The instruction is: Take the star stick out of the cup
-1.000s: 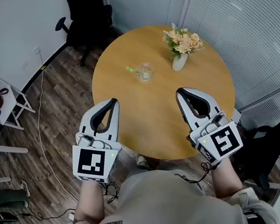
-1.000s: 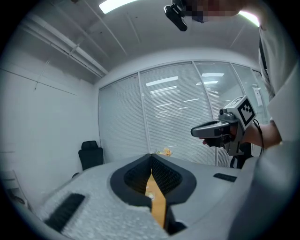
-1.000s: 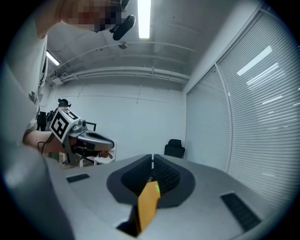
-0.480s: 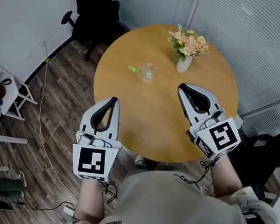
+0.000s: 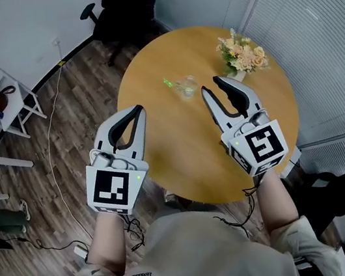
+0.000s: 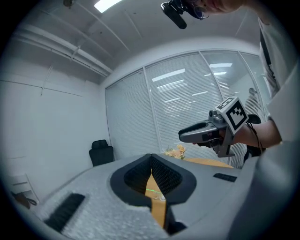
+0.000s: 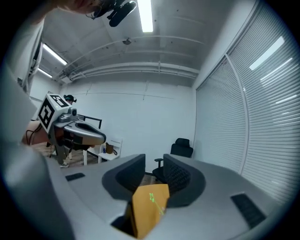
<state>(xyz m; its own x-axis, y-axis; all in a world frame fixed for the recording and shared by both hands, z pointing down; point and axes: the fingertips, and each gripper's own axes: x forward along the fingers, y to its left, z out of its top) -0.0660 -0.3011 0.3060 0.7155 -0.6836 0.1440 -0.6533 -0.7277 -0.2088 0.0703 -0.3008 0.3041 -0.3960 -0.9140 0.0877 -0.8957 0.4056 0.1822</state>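
Note:
A clear glass cup [image 5: 185, 88] stands on the round wooden table [image 5: 180, 146], past its middle. The green star stick [image 5: 169, 82] leans out of it toward the left. My right gripper [image 5: 210, 85] hovers just right of the cup; its jaws have just been opening and stand open with nothing between them. In the right gripper view the star stick [image 7: 152, 198] shows low between the parted jaws [image 7: 153, 164]. My left gripper [image 5: 139, 109] is shut and empty over the table's left edge, short of the cup. The left gripper view catches the star stick [image 6: 151, 191] below its closed tips [image 6: 151, 157].
A white vase of flowers [image 5: 242, 57] stands on the table right of the cup, close to my right gripper. Beyond the table is a black office chair [image 5: 126, 6]. A white side table [image 5: 4, 104] and a floor cable [image 5: 54, 141] lie left. Blinds line the right.
My right gripper has moved forward to beside the cup and its jaws have parted. The left gripper has edged forward and stays shut.

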